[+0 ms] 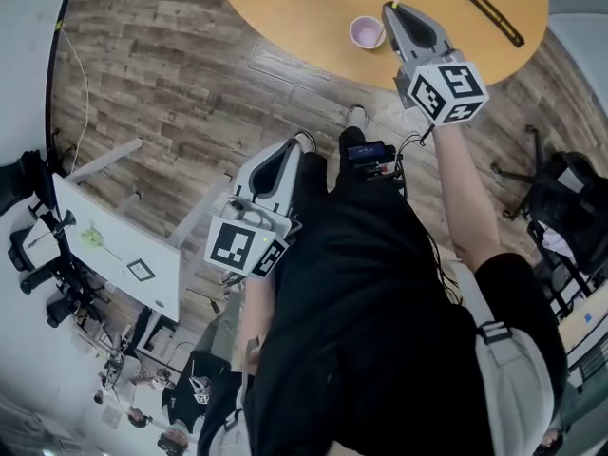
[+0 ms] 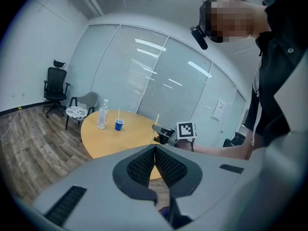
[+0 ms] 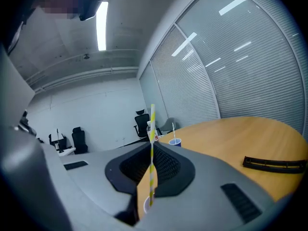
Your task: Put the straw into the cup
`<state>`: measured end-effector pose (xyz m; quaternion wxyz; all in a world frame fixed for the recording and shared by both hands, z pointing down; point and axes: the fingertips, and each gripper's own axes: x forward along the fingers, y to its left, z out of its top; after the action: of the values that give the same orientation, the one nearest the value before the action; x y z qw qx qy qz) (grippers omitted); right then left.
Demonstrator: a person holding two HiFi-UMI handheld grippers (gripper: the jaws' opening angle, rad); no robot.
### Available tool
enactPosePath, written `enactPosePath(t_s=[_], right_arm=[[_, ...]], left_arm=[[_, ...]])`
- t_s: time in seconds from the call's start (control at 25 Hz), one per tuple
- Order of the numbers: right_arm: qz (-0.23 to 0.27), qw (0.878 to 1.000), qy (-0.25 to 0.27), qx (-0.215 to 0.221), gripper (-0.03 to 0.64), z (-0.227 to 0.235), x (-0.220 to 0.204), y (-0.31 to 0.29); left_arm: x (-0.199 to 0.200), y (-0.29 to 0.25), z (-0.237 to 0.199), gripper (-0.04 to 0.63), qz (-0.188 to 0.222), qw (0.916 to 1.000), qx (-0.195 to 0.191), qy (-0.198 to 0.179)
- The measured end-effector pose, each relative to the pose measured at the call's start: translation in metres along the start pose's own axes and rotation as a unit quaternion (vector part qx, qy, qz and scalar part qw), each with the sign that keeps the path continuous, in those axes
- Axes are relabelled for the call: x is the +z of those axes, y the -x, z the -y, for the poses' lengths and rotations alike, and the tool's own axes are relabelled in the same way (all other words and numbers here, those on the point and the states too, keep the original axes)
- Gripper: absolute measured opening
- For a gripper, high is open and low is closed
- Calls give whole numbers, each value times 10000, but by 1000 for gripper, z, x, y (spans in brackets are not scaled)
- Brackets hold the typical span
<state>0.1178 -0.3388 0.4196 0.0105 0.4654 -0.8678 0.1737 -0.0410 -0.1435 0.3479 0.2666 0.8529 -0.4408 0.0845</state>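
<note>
A round, light wooden table [image 1: 304,8] stands on a plank floor [image 1: 171,84]. Near its edge sits a small cup [image 1: 366,32], pale pink inside. A long black strip [image 1: 484,8], perhaps plastic, lies well apart from it. Farther across, a blue cup [image 2: 119,124] and a clear bottle [image 2: 102,114] stand close together

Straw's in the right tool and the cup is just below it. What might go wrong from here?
1. The cup stands near the table's edge, so a sideways nudge from the straw might tip it or push it off.
2. The right tool grips the straw low, with a long part above. On release it may lean and topple the small cup.
3. I cannot tell whether the straw's lower end is inside the rim, so lowering could miss.
</note>
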Motion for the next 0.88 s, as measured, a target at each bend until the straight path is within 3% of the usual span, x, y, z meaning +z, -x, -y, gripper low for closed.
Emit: enactPosePath(t_s=[0.52,0.88], right_arm=[[-442,9987,-9,-270,26,14,-45,-31],[-767,9962,5,-423,26,22,-72,-39]], left_arm=[[-9,16,-19,12,-197,9991,342,128],[-11,15,-26,12,-196,9992,306,175]])
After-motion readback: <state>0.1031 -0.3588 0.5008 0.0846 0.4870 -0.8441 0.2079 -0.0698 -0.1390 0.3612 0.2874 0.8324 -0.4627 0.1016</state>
